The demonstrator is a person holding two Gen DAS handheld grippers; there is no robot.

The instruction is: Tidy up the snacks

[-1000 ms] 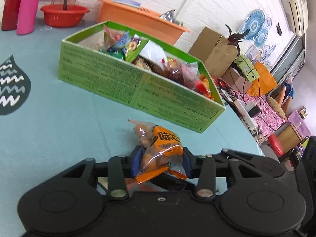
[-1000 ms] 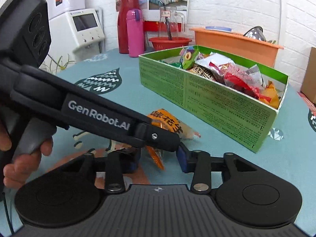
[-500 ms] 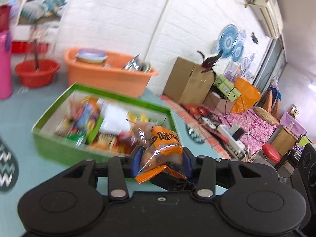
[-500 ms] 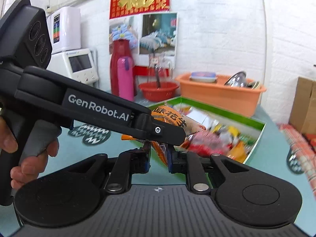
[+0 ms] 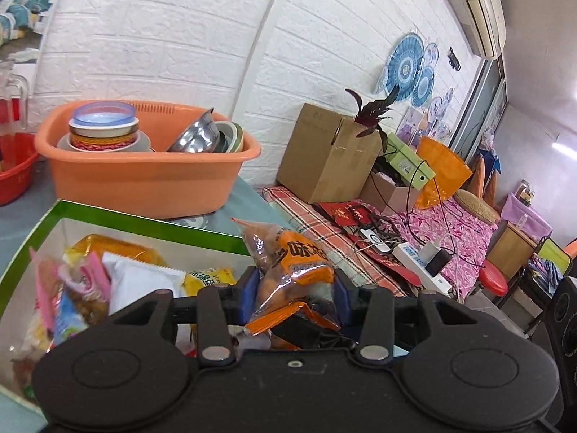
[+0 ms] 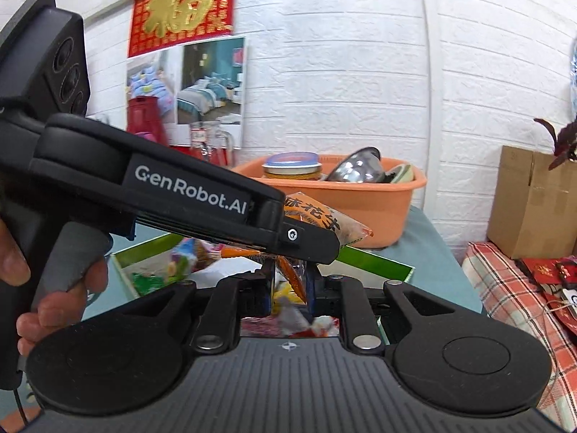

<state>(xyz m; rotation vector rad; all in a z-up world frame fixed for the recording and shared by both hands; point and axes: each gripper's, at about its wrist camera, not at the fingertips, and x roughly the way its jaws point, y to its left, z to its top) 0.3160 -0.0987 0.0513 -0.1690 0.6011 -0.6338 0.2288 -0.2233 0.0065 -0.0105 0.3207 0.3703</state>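
Note:
My left gripper (image 5: 295, 288) is shut on an orange peanut snack bag (image 5: 292, 263) and holds it above the green snack box (image 5: 151, 223), which is full of several snack packs. In the right wrist view the same bag (image 6: 324, 220) sticks out past the left gripper's black body (image 6: 187, 195). My right gripper (image 6: 288, 285) is closed on the bag's lower orange edge (image 6: 288, 274), just under the left gripper. The green box (image 6: 375, 263) lies below both.
An orange basin (image 5: 144, 176) with bowls and lids stands behind the box by the white brick wall. A red basin (image 5: 14, 173) is at the far left. A cardboard box (image 5: 324, 151) and clutter lie beyond the table's right edge.
Both grippers have lifted the orange bag off the table and carried it over the green box. The right gripper closed on the bag's edge.

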